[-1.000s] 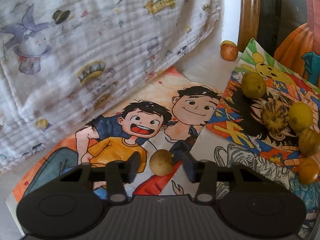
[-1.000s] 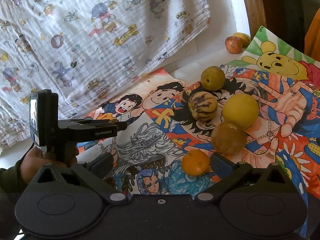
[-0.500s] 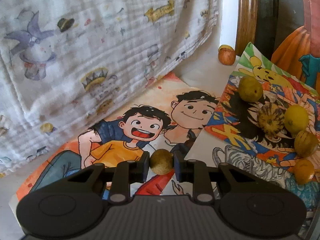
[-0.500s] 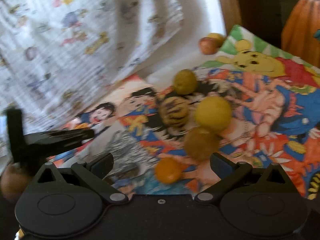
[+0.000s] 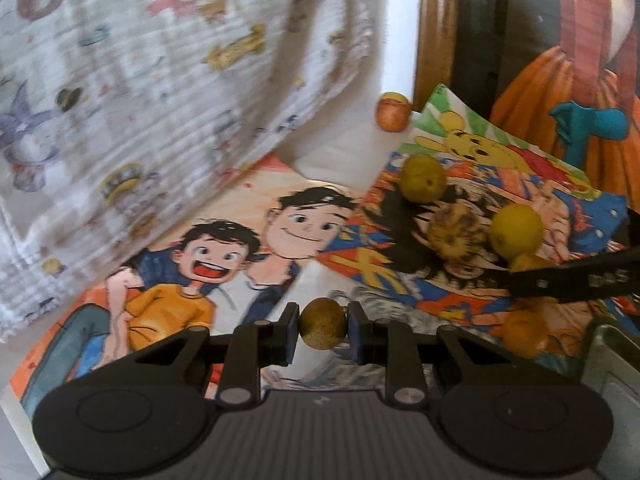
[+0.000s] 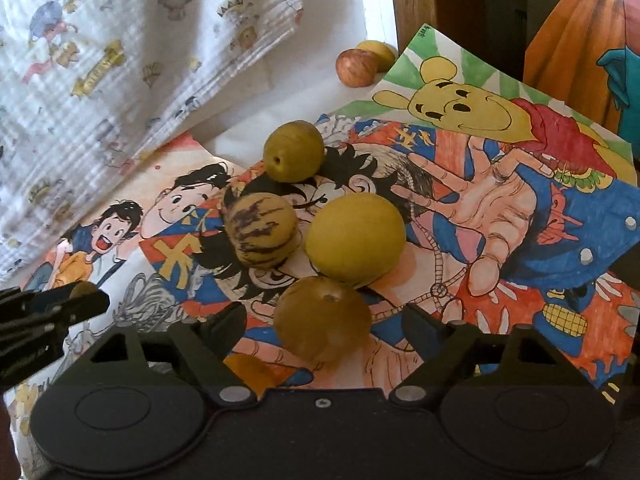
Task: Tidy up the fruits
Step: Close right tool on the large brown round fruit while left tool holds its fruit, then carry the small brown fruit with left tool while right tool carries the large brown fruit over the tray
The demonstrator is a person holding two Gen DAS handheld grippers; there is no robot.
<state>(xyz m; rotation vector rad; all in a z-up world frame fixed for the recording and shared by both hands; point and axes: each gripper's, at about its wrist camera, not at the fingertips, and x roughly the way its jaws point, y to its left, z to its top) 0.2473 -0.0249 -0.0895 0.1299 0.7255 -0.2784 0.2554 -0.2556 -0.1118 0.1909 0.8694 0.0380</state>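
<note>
— From the left wrist view, why is that little brown fruit (image 5: 323, 329) up off the paper?

— The left gripper (image 5: 323, 330) has its fingers clenched on it from both sides, so it hangs above the cartoon drawing of two boys (image 5: 240, 248). I'd judge it's headed for the cluster on the colourful poster (image 5: 560, 200), where the green fruit (image 5: 423, 178) and yellow fruit (image 5: 516, 232) sit near each other.

— And from the right wrist view?

— The right gripper (image 6: 324, 322) has its fingers spread wide, grasping nothing, poised around the brownish round fruit (image 6: 322, 318). The striped fruit (image 6: 260, 236) lies just beside it. An orange one (image 6: 250, 370) is half hidden below, so I can't tell whether it touches anything.

— The apple (image 6: 357, 67)?

— Well apart, by the patterned cloth (image 6: 120, 60).
</note>
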